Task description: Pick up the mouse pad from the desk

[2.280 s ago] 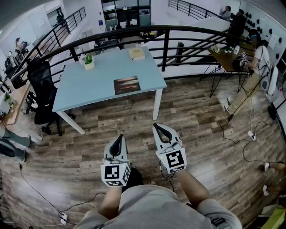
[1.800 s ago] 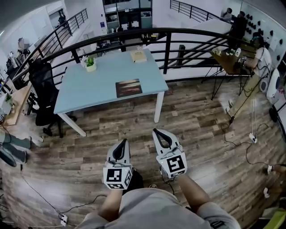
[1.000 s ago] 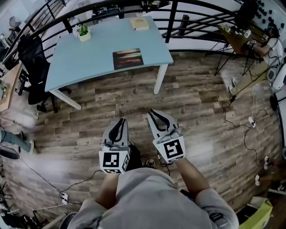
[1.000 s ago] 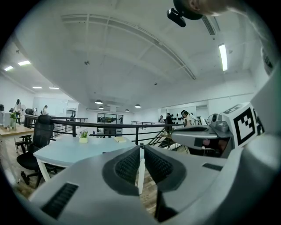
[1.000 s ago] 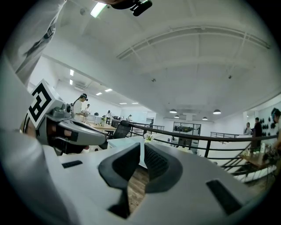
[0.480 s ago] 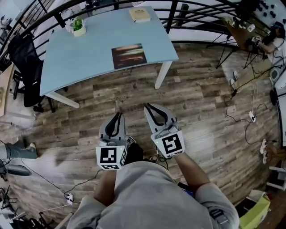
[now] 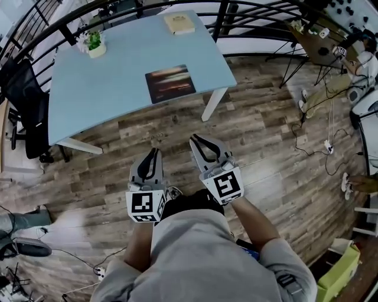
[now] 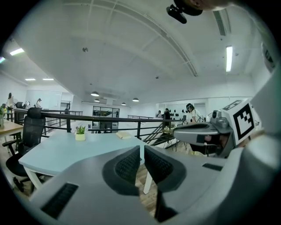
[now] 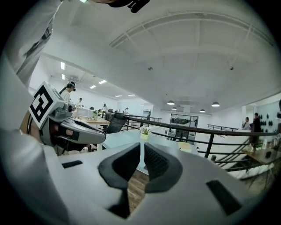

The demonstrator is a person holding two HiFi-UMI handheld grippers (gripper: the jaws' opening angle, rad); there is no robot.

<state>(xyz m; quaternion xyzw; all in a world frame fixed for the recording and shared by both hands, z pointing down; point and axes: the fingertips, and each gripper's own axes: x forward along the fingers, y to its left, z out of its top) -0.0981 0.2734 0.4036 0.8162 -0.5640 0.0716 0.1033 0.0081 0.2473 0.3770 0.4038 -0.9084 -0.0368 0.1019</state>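
Observation:
The mouse pad point(image 7: 170, 83), a dark rectangle with an orange streak, lies flat near the front edge of the light blue desk point(image 7: 106, 88). Both grippers hang side by side over the wood floor, short of the desk and pointing at it. The left gripper point(image 7: 155, 153) has its jaws together with nothing between them; its own view shows the gripper point(image 8: 142, 151) aimed over the desk top point(image 8: 57, 151). The right gripper point(image 7: 196, 141) is likewise shut and empty, and from its own camera the right gripper point(image 9: 142, 151) faces the desk. The pad does not show in either gripper view.
A small potted plant point(image 7: 94, 43) and a tan book point(image 7: 179, 22) sit at the desk's far side. A black railing point(image 7: 224, 15) runs behind it. A black office chair point(image 7: 23, 100) stands at the left. Cables point(image 7: 326, 144) trail over the floor at the right.
The person has walked toward the desk, so it and the mouse pad now lie nearer the grippers. Both grippers stayed side by side with jaws unchanged.

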